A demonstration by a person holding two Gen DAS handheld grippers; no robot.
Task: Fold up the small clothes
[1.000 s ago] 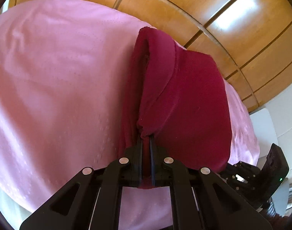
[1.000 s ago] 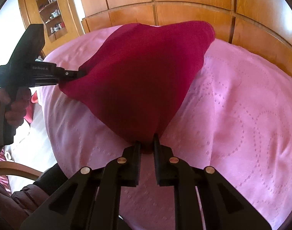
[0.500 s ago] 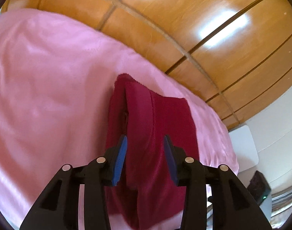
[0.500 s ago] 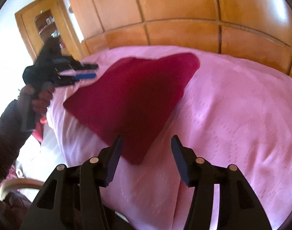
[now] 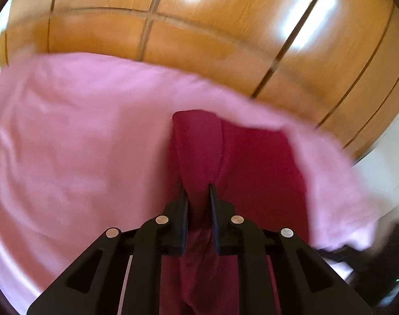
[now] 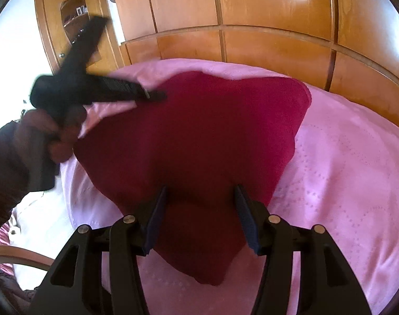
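A dark red small garment [image 6: 199,136] lies spread on a pink bedcover [image 6: 343,183]. My right gripper [image 6: 200,191] is open, its jaws wide apart over the garment's near part. My left gripper [image 5: 198,189] is nearly shut, pinching a raised fold of the red garment [image 5: 199,152]; it also shows in the right wrist view [image 6: 157,95] at the garment's far left edge, held by a hand. A flap of pink bedcover [image 5: 317,173] is lifted beside the garment in the left wrist view, which is blurred.
A wooden panelled headboard [image 6: 251,47] runs behind the bed. A wooden cabinet [image 6: 73,26] stands at the far left. A chair's wooden arm [image 6: 18,257] shows at the lower left, beside the bed's edge.
Both grippers let go of the garment and it dropped flat on the bed. Since then my left gripper has closed on a fold at its edge; my right gripper stays open and has moved closer.
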